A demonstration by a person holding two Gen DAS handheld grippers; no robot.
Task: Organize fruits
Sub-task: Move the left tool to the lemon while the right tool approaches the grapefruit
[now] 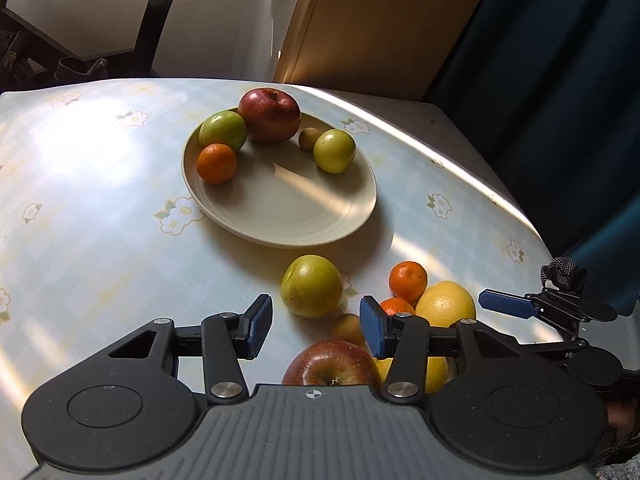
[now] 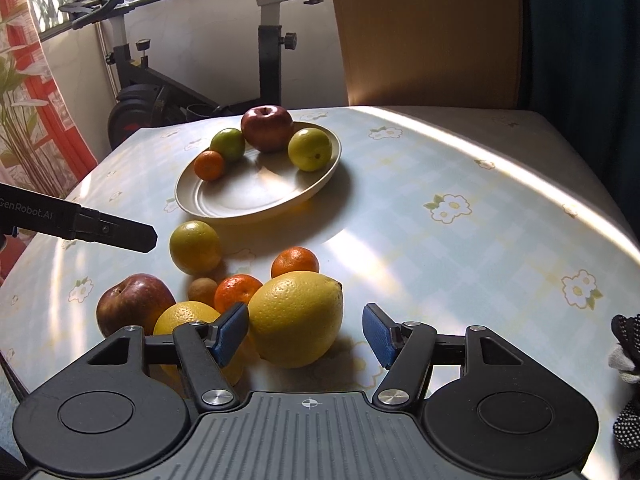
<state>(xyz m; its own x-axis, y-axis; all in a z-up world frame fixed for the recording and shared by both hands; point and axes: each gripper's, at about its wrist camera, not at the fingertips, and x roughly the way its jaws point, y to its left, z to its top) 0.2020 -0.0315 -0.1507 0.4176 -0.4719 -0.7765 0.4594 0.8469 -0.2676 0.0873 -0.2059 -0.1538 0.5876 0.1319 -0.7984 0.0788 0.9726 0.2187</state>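
Observation:
A beige plate (image 1: 280, 216) (image 2: 240, 196) holds a red apple (image 1: 270, 116), two green fruits, a tangerine (image 1: 217, 163) and a small brown fruit. Nearer to me, loose fruit lies on the flowered tablecloth: a yellow-green apple (image 1: 311, 291) (image 2: 195, 247), a red apple (image 1: 332, 364) (image 2: 134, 304), two tangerines, a small brown fruit and two lemons. My left gripper (image 1: 316, 324) hovers open above the yellow-green apple and the red apple, holding nothing. My right gripper (image 2: 304, 334) stands open around the big lemon (image 2: 296, 318); its right pad is clear of the peel.
An exercise bike (image 2: 264, 40) stands past the table's far left edge. A wooden panel (image 2: 432, 32) and a dark blue curtain (image 1: 560, 80) rise behind the far right. The table's right edge (image 2: 600, 208) curves close by. A gloved hand (image 2: 628, 344) shows at the right.

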